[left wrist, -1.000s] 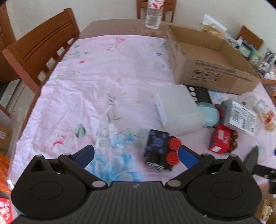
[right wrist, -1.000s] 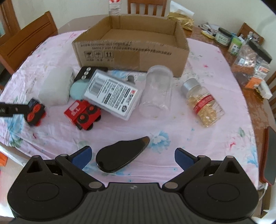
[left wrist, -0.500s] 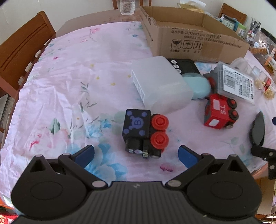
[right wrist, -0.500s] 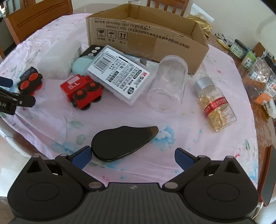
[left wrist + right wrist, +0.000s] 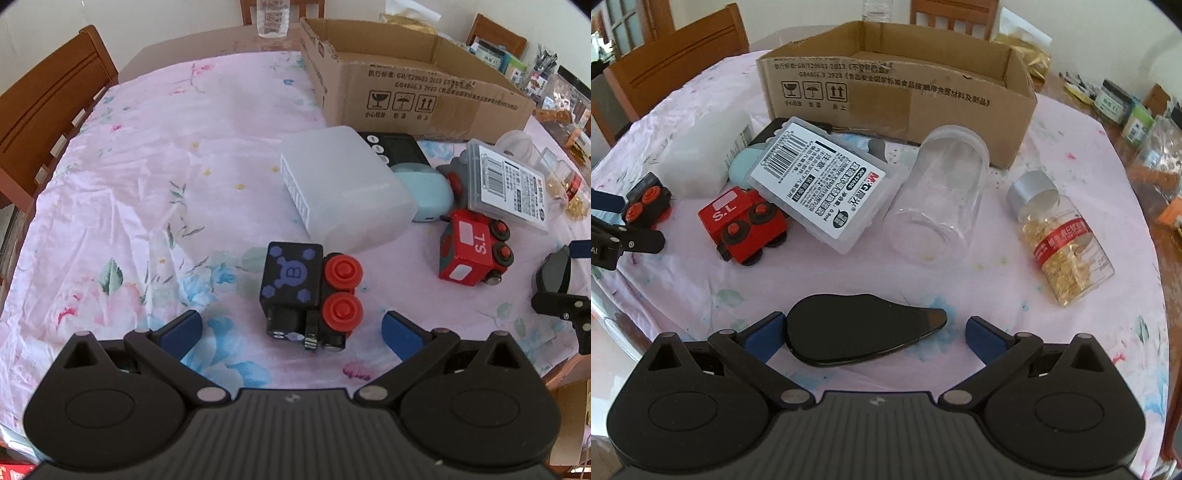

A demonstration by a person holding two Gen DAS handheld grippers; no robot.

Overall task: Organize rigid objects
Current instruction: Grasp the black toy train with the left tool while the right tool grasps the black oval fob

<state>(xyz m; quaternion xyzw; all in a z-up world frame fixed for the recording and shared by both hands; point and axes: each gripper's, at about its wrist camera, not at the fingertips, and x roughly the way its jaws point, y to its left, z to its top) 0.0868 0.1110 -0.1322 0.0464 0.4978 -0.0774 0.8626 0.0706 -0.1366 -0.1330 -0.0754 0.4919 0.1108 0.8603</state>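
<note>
Lying on the desk, black toy engine (image 5: pixel 308 291) sat just ahead of wide-open, empty left tongs (image 5: pixel 291 328), long axis pointing away; right tongs (image 5: pixel 873 330), likewise open, flanked black flat case (image 5: pixel 862 334) crosswise.

Home dining room: wooden chairs (image 5: pixel 51 107), floral tablecloth (image 5: pixel 147 177), toys.

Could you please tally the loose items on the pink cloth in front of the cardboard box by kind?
Toy train cars: 2, black and red
Plastic cases: 2, frosted and labelled
Jars or bottles: 2, empty and capsule-filled
Black flat teardrop piece: 1
Light blue rounded item: 1
Black button device: 1
Total: 9
</note>
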